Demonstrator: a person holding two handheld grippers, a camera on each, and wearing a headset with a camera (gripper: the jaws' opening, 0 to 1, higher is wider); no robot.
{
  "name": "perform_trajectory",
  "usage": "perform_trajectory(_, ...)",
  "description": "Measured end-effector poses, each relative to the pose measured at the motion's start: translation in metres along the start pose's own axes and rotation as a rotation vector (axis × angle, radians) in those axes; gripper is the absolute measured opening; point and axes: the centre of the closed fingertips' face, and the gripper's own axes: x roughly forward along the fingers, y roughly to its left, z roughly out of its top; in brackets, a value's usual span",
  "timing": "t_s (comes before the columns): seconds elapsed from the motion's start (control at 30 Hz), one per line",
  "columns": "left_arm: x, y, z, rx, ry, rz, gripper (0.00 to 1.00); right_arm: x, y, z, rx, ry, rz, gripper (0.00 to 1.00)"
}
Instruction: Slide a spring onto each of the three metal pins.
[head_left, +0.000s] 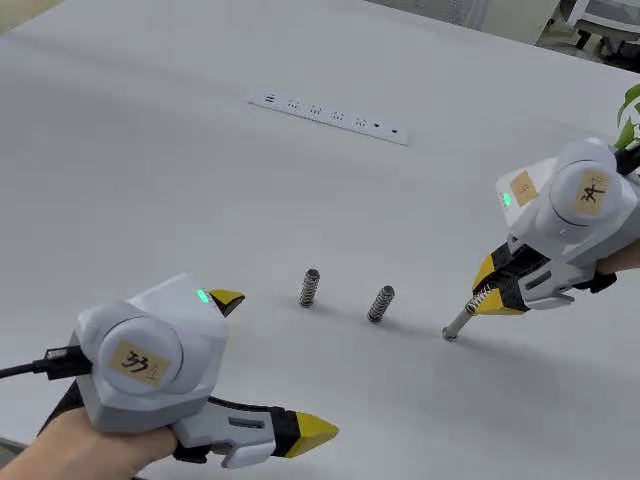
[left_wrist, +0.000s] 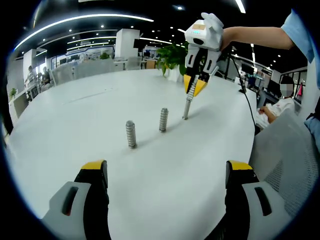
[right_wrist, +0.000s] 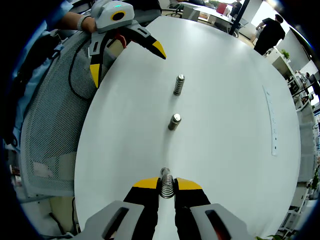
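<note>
Nearest you, at lower left, your left gripper (head_left: 272, 365) hovers over the white table (head_left: 180, 200), its jaws spread wide with nothing between them; beyond it stand the left pin (head_left: 310, 287) and the middle pin (head_left: 380, 303), near each other, each already wrapped in a spring. Further right, your right gripper (head_left: 487, 293) is clamped on a spring (head_left: 481, 296); it sits at the top of the third pin (head_left: 456, 326).

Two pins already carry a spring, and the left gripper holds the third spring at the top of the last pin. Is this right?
Not quite. The right gripper holds the third spring at the top of the last pin, as the right gripper view shows. The left gripper is open. The rest is right.
</note>
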Motion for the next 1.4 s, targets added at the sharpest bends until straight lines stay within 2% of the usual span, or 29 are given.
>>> perform_trajectory(0.37,-0.001,0.001,-0.001,-0.005,0.002,0.002,0.97,0.009,-0.001,-0.002,-0.005,0.020,0.014,0.08)
perform_trajectory(0.67,-0.001,0.001,-0.001,-0.010,0.002,0.000,0.97,0.028,0.000,-0.009,-0.019,0.062,0.031,0.08)
perform_trajectory(1.4,0.000,0.001,-0.002,-0.012,0.013,-0.006,0.97,0.050,-0.001,-0.014,-0.016,0.094,0.050,0.08)
